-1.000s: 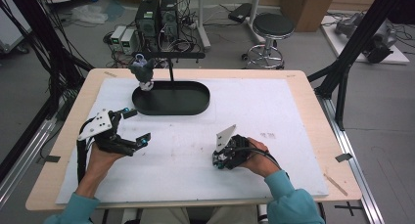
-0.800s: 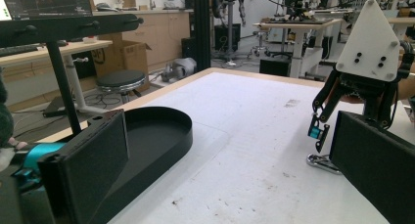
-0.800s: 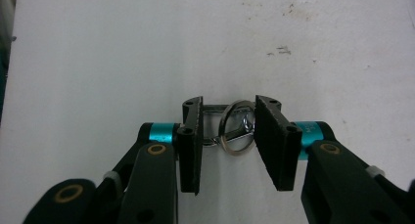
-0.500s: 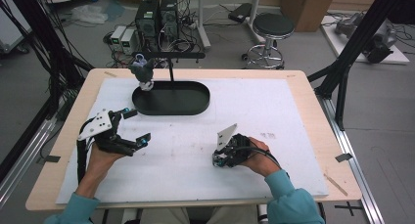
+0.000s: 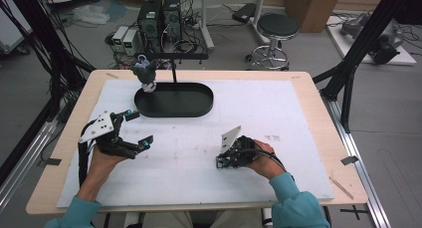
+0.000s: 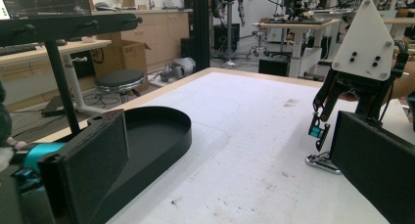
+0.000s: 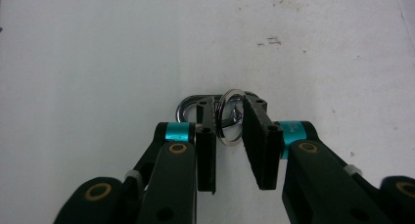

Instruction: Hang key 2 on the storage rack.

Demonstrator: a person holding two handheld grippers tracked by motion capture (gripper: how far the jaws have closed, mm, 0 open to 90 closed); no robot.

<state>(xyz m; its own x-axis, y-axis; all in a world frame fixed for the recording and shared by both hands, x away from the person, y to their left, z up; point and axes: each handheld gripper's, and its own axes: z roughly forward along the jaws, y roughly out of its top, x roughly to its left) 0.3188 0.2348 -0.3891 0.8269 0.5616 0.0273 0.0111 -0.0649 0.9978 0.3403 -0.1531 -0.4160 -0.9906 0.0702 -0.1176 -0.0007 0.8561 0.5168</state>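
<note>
**Jaws narrowing on the key ring**

The right hand-held gripper (image 7: pixel 230 136) has just been closing: its two black jaws have drawn in around the small shiny metal key ring with its silver clasp (image 7: pixel 230 117), which lies on the white worktop (image 7: pixel 98 62) at the centre of the right gripper view. A slim gap shows on either side of the ring, so the pads (image 7: pixel 256 141) bracket it without clearly pressing on it; the grip looks about to form, not yet made. In the high view this gripper (image 5: pixel 230 157) sits right of centre in the lower frame, tipped down onto the sheet, in the same spot as a second ago

The left hand-held gripper (image 5: pixel 130 131) rests at lower left, jaws spread wide with nothing between them, unchanged. The black oval metal tray with its upright stand (image 5: pixel 174 99) waits in the upper middle, well apart from the ring

Judging by this, the pick-up is at the closing stage; lifting should wait until the pads bite
</note>
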